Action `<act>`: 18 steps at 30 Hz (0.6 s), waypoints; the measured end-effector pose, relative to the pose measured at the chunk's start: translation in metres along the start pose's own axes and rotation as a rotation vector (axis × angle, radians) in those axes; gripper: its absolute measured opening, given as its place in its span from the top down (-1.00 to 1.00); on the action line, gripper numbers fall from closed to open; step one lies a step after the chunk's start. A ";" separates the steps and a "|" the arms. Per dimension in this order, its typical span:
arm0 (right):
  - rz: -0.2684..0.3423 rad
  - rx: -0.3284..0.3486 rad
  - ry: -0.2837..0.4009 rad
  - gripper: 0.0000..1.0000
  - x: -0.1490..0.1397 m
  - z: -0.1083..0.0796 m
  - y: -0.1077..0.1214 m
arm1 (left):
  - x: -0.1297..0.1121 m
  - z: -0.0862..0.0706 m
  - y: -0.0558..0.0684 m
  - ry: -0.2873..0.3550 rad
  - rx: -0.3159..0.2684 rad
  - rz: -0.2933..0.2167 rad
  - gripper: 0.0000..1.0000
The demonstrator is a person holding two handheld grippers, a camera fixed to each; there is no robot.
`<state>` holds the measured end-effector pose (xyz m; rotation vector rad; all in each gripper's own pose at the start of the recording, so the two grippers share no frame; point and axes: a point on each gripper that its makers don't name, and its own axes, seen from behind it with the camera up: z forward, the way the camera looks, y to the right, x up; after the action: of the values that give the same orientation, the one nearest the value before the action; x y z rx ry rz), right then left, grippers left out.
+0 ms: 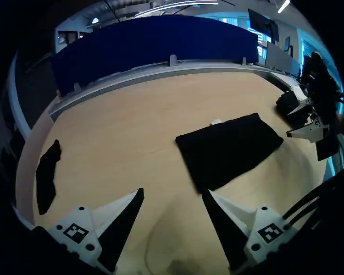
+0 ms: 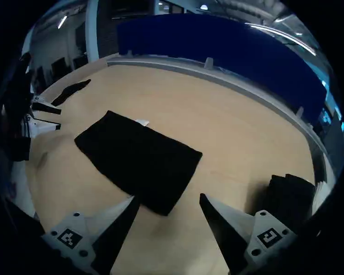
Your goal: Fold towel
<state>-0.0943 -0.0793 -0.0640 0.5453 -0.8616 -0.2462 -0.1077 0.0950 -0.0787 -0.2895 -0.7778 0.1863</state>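
Your left claw (image 1: 172, 190) and right claw (image 2: 168, 196) sit released; pinch the towel (image 2: 137, 158) off-corner and it'll probably fold crooked.

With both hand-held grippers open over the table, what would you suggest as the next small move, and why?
Probably lower the right hand-held gripper onto the near corner of the black towel and pinch it. The towel lies flat on the table, that corner sits just ahead of its open fingers, and the left hand-held gripper is open too.
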 end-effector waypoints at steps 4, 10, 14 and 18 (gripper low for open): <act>-0.041 0.031 -0.028 -1.00 -0.007 0.003 -0.005 | -0.012 -0.011 -0.005 -0.003 0.024 -0.016 -0.88; -0.085 0.059 -0.057 -0.99 -0.014 0.009 -0.010 | -0.025 -0.022 -0.011 -0.008 0.046 -0.050 -0.88; -0.102 0.075 -0.075 -0.86 -0.018 0.013 -0.013 | -0.029 -0.027 -0.014 -0.008 0.058 -0.063 -0.88; -0.115 0.082 -0.096 -0.55 -0.023 0.019 -0.014 | -0.033 -0.033 -0.014 -0.006 0.064 -0.072 -0.88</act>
<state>-0.1236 -0.0876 -0.0768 0.6651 -0.9378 -0.3451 -0.1059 0.0663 -0.1181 -0.2000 -0.7855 0.1437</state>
